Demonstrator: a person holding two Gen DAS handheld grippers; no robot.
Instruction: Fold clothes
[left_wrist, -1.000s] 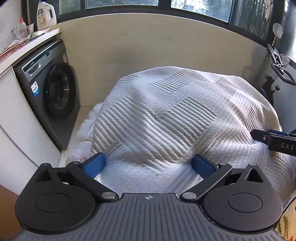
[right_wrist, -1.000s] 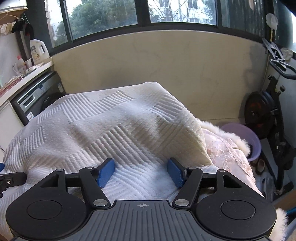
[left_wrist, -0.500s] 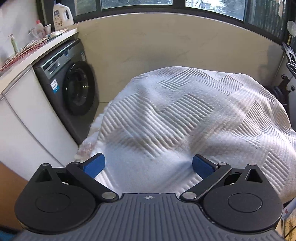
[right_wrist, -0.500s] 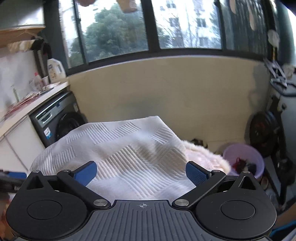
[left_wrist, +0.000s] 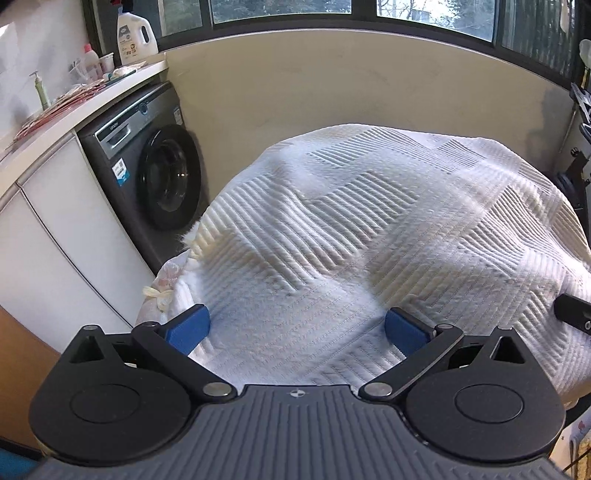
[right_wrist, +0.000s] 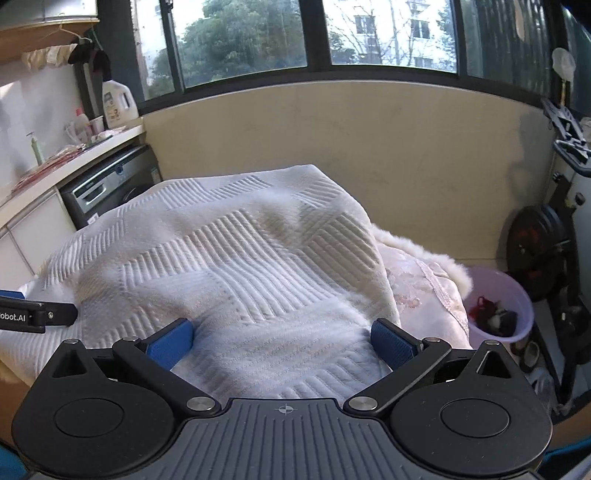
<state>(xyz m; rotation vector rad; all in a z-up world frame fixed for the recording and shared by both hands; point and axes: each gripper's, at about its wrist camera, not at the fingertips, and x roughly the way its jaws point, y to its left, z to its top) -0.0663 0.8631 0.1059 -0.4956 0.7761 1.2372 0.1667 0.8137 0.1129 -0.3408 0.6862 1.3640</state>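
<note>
The left gripper was held low over the near edge of the white ribbed cloth, pointing forward across it toward the beige wall. Its blue fingers stood wide apart, with nothing clamped between them; the cloth's near hem lay in the gap below them, though whether the pads touched the fabric could not be told from this view. The right gripper sat in much the same pose at the cloth's right side, level and facing the wall, its fingers likewise spread wide and gripping nothing. The cloth filled the space between them and ran on ahead.

The cloth lay spread and humped over a mound, its zigzag ribbing rising to a crest well beyond both grippers. On its right edge it draped over a pinkish quilted cover with a fluffy white trim (seen only in the right view). Each gripper showed at the margin of the other's view, the two set beside each other along the same near edge.

A dark washing machine stood to the left under a counter, and a lilac basin sat on the floor to the right, beside an exercise bike.
</note>
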